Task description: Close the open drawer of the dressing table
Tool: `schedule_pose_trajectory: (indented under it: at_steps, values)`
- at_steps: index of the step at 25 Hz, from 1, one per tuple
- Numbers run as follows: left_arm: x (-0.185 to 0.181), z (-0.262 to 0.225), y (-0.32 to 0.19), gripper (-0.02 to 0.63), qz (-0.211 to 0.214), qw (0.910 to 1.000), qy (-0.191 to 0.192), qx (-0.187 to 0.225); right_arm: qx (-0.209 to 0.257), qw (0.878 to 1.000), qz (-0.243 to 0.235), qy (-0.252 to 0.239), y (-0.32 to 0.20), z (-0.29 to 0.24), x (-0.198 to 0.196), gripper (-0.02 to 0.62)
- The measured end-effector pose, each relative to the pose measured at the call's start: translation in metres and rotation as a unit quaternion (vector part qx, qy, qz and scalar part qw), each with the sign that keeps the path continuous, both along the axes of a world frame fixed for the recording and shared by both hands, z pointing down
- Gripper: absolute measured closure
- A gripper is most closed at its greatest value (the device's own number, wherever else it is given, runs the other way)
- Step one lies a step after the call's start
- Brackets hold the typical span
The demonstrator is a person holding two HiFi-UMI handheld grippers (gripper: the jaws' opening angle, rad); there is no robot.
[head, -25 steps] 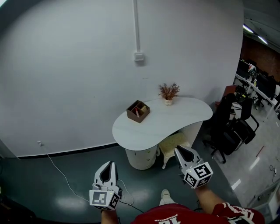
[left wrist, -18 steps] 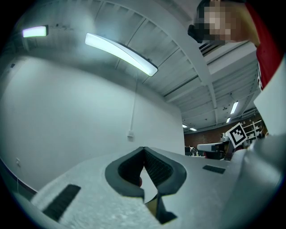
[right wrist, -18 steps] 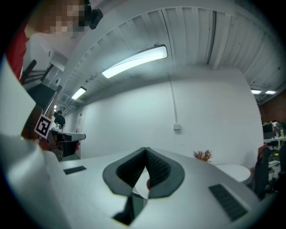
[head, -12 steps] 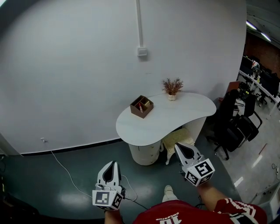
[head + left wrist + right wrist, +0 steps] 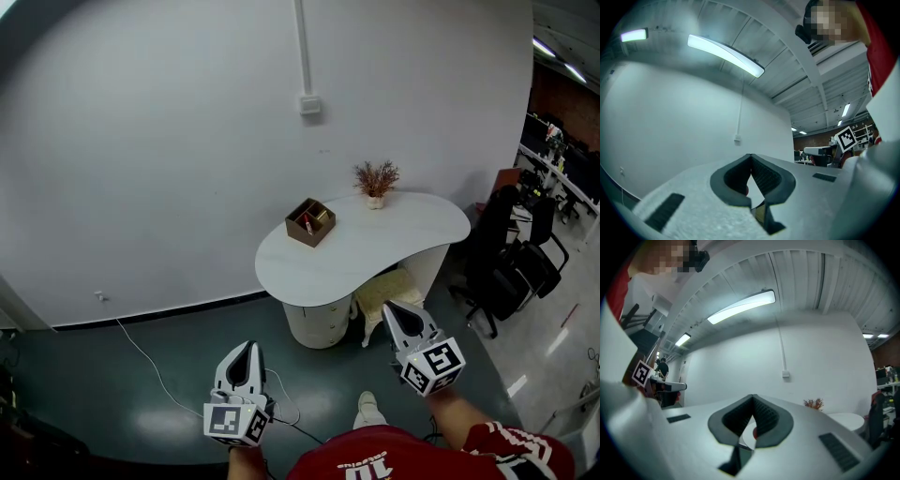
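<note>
The dressing table [image 5: 403, 234] has a white kidney-shaped top and stands against the wall on a round white drawer base [image 5: 317, 324]. From here I cannot make out an open drawer. My left gripper [image 5: 248, 348] is held low in front of me, well short of the table. It is shut and holds nothing, the jaws meeting at the tip in the left gripper view [image 5: 751, 156]. My right gripper [image 5: 391, 308] points toward the table's base. It is also shut and empty, as the right gripper view [image 5: 753, 397] shows.
On the tabletop stand a brown wooden box [image 5: 310, 222] and a small dried plant [image 5: 376, 178]. A cream stool [image 5: 384, 291] is tucked under the table. Black office chairs [image 5: 514, 267] crowd the right side. A white cable [image 5: 150, 361] trails across the dark floor on the left.
The head view has shifted a little, so the table now sits slightly further right and higher in the picture. Both grippers stay in about the same place.
</note>
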State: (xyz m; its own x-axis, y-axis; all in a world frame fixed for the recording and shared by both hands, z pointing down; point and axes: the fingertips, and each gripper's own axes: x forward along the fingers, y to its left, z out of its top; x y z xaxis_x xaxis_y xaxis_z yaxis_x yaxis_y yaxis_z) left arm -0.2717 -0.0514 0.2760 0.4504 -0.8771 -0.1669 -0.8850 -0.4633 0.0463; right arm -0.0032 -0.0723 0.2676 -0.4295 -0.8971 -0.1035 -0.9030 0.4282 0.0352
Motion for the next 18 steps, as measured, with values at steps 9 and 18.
schedule_pose_trajectory:
  at_steps: [9,18]
  values:
    - [0.0076,-0.0023,0.0032,0.603,0.015,0.9999,-0.005,0.003,-0.006,1.000,0.009,0.003,0.0068,0.0029,0.0016,0.593]
    - [0.0076,-0.0058,0.0090,0.603,0.019,0.9998,-0.007,0.007,-0.001,1.000,0.007,0.007,0.0076,0.0003,-0.0048,0.594]
